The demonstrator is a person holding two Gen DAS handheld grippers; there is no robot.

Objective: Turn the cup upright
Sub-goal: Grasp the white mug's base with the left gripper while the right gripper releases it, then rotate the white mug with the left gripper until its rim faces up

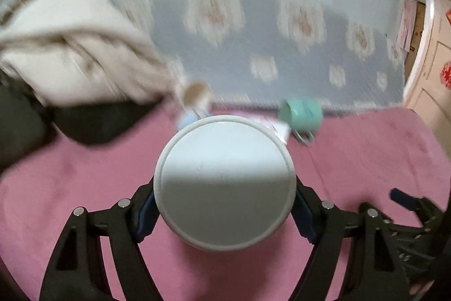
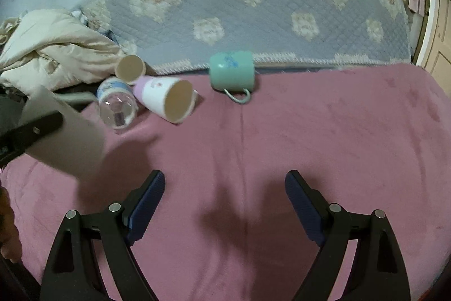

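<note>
My left gripper [image 1: 224, 202] is shut on a white paper cup [image 1: 224, 182], held above the pink blanket [image 1: 84, 174] with its flat bottom facing the camera. The same cup [image 2: 64, 131] shows at the left of the right wrist view, tilted, with a left finger [image 2: 33, 129] across it. My right gripper [image 2: 224, 199] is open and empty low over the pink blanket [image 2: 310, 131]. Other cups lie on their sides at the back: a green mug [image 2: 231, 74], a white-and-lilac paper cup [image 2: 166, 98], a clear cup [image 2: 117, 103] and a tan-bottomed cup [image 2: 130, 68].
A cream quilt [image 2: 48, 47] is bunched at the back left. A grey floral bedspread [image 2: 253, 4] lies behind the cups. A door [image 2: 439, 52] stands at the far right. The green mug [image 1: 303, 112] and my right gripper [image 1: 417, 205] show in the left wrist view.
</note>
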